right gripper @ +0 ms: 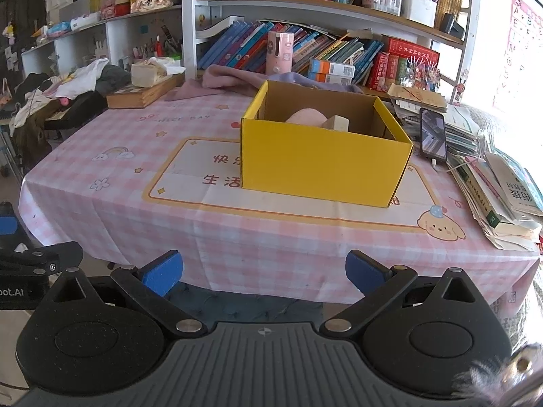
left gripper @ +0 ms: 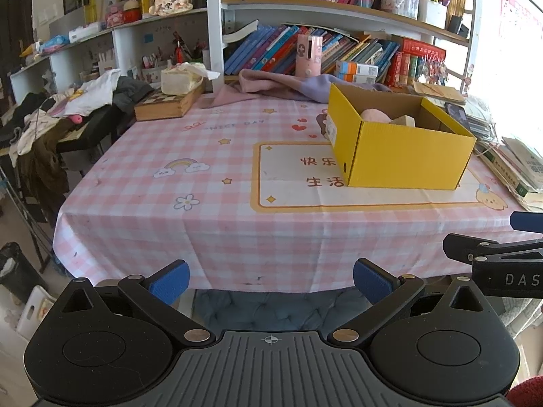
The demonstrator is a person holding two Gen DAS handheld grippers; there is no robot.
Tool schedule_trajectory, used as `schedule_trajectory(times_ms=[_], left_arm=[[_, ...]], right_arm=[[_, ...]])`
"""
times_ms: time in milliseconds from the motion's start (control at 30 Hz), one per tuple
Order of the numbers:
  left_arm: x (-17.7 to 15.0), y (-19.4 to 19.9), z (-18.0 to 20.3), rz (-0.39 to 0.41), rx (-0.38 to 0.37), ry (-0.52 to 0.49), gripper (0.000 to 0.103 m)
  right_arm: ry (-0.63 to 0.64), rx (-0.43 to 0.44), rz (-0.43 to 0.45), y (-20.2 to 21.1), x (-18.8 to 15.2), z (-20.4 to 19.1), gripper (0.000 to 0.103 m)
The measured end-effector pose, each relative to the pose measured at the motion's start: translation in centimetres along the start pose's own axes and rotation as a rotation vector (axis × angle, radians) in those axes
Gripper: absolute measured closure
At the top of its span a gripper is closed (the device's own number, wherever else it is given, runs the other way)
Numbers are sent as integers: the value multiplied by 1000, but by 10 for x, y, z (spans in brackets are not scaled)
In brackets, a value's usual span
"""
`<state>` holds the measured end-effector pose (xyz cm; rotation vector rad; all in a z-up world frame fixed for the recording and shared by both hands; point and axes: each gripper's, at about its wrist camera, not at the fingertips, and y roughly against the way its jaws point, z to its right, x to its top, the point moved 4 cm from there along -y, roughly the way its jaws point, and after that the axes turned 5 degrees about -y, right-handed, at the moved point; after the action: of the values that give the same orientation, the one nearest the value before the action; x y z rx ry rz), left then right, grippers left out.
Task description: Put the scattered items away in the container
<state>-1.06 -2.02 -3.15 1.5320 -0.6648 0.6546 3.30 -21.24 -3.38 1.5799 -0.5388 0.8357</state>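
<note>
Both the left claw and right claw, with blue ribbed pads, are wide apart and hold nothing. Ahead of them on the checked bench stands the yellow corrugated cardboard box, holding a rounded pink soft item and a pale block.

The near half of the worktop, from its front edge back to the yellow box, lies bare; your left claw and right claw, both spread wide, hang before that edge. The left half is open up to the wooden case at the far left corner. The box's top is open; a pink lump and a pale block sit inside. A book stack and phone crowd the right edge; draped cloth lines the far edge behind the box.
</note>
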Motion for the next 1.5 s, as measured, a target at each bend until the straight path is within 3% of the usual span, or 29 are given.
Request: schedule_trajectory(times_ms=[1500], left_arm=[[-5,0,-9,-9,7,12,0]], right_arm=[[45,28,-23,-5,-2,-16,0]])
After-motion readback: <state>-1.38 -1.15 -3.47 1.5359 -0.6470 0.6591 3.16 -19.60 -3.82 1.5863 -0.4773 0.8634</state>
